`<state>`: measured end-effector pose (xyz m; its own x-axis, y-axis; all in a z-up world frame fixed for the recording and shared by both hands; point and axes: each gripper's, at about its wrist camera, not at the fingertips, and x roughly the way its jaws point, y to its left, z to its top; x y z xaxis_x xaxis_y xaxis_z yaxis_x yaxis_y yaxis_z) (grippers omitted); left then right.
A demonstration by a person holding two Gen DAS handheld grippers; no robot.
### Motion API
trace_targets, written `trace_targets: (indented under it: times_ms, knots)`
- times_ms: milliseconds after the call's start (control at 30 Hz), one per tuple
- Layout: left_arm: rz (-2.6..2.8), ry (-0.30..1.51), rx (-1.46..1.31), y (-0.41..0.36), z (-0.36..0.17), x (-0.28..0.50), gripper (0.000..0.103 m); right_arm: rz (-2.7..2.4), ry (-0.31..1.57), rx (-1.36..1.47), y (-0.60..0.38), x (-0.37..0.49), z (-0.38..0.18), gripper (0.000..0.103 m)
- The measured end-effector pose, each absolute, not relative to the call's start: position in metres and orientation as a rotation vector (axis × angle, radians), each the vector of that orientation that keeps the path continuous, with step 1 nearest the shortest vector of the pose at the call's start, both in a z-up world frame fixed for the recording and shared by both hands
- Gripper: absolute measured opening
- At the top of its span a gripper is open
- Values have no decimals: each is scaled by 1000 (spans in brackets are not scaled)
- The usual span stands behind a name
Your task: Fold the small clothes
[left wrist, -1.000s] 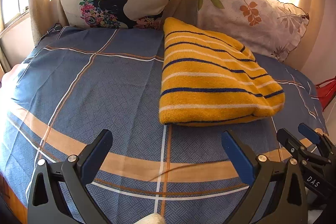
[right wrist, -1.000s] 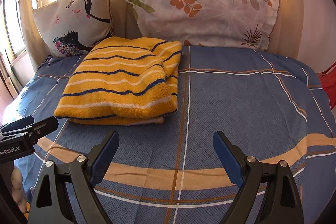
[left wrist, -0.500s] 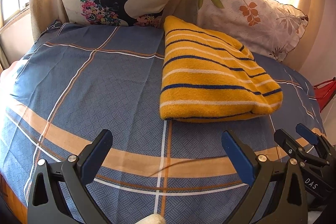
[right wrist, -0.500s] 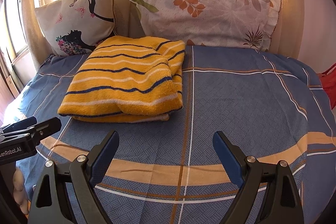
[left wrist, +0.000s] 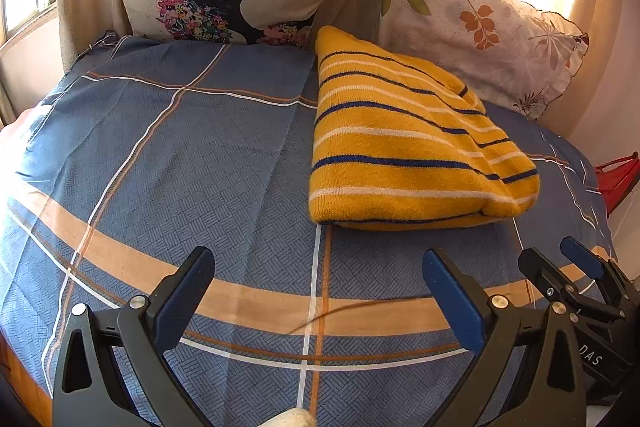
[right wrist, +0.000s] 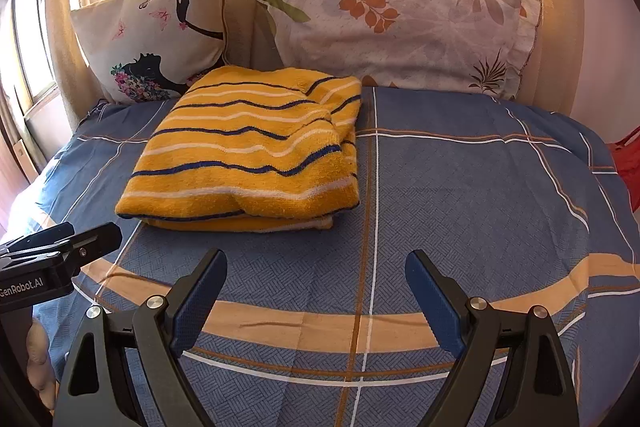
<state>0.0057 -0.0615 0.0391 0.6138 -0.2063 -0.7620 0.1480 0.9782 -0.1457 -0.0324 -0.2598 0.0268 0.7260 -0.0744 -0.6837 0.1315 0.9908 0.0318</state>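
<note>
Grippers come nearest the cameras: the left gripper (left wrist: pixel 318 291) and the right gripper (right wrist: pixel 316 293) both hang over the bedsheet (right wrist: pixel 460 187) with jaws spread wide and nothing between them. Beyond them lies the sweater (right wrist: pixel 248 151), yellow with blue and white stripes, already folded into a thick rectangle, flat on the sheet and apart from both tools. Its far edge sits close to the two pillows, the butterfly pillow (right wrist: pixel 156 31) and the leaf pillow (right wrist: pixel 400 23), propped against the curtain. The fold looks about done, so the step in hand seems to be a release and check. To finish well, the right-hand edge, where layers peek out unevenly, could be pinched lightly and squared, without dragging the stack or rumpling the sheet beneath.
</note>
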Motion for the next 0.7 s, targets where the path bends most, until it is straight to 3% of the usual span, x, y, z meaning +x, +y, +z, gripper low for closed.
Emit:
trace_targets:
  times_ms: [700]
  knots:
    - [-203,913,-75,-61,30,9,103,-105,754,72,-256,-26,25,94]
